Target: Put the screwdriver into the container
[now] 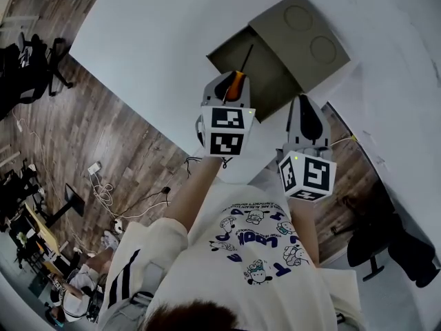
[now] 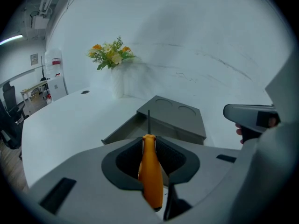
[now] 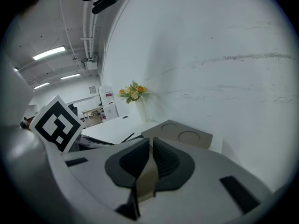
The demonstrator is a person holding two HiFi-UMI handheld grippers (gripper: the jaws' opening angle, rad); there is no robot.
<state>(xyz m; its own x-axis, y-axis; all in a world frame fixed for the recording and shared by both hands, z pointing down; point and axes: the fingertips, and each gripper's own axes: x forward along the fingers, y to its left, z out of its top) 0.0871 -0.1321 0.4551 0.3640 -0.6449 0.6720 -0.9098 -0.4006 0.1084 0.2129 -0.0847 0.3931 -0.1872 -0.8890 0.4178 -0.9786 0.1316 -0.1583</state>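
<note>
While the left gripper point(image 1: 229, 88) pinches the screwdriver point(image 2: 150, 171) by its smooth, orange, tapered handle, the thin dark shaft juts out beyond the jaws toward the container point(image 1: 296, 47). The dark ribbed pads press on the handle from both sides, and its rounded butt end sticks back toward the camera in the left gripper view. In the head view the shaft tip lies over the near left part of the container's open tray point(image 1: 269, 81); how high it is above the tray I cannot tell.

The container is a flat, matte grey-brown box with squared edges. Its sliding lid point(image 1: 306, 36) is pushed to the far right and bears two shallow round recesses side by side. It sits on a smooth white bench point(image 1: 151, 40) with a curved edge.

The right gripper point(image 3: 150, 146) hangs just right of the left one, nearer the person. Its ribbed jaws are drawn together to a thin slit, with nothing between them.

Far left on the bench stands a white vase of orange and yellow flowers point(image 2: 112, 55). Below the bench is a wood-plank floor point(image 1: 89, 129).
</note>
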